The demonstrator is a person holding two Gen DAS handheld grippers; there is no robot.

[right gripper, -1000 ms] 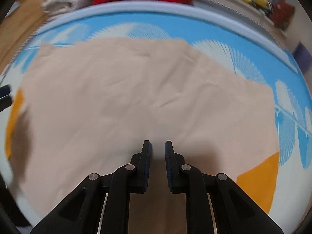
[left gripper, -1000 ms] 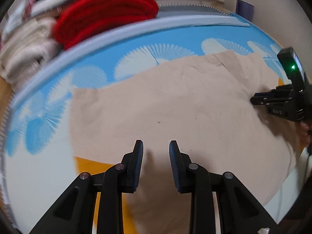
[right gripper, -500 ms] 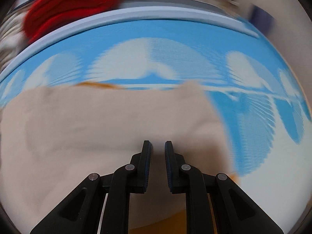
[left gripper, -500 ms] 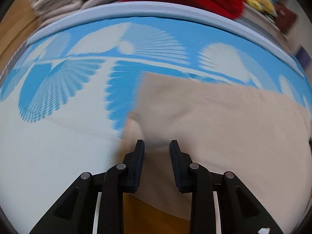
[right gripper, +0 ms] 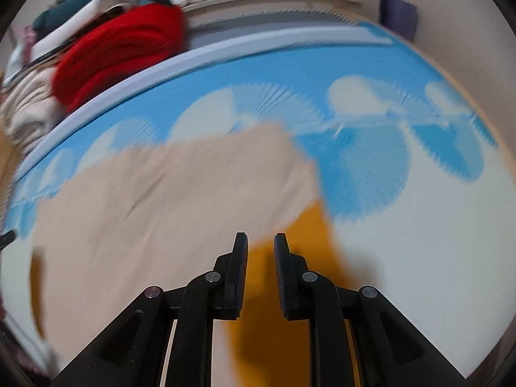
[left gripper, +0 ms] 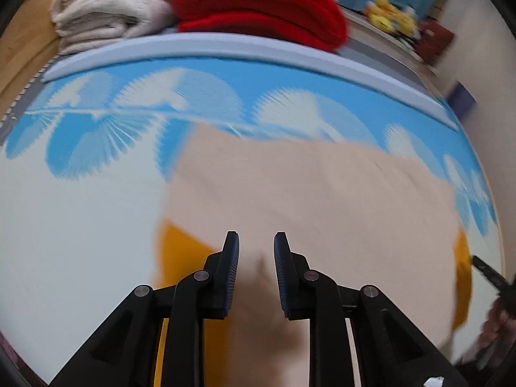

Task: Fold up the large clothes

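Beige garment (left gripper: 306,193): spread flat, under and ahead of both tongs.
Left gripper (left gripper: 256,271): closing, apparently pinching nothing.
Right gripper (right gripper: 260,271): narrowly parted, empty, over orange cloth (right gripper: 309,235).

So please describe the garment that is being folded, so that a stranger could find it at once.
Look at the blue and white patterned mat that fills the floor. In its middle lies the beige garment, spread flat, with orange parts at its corners. The red pile and cream pile behind the mat are already folded.
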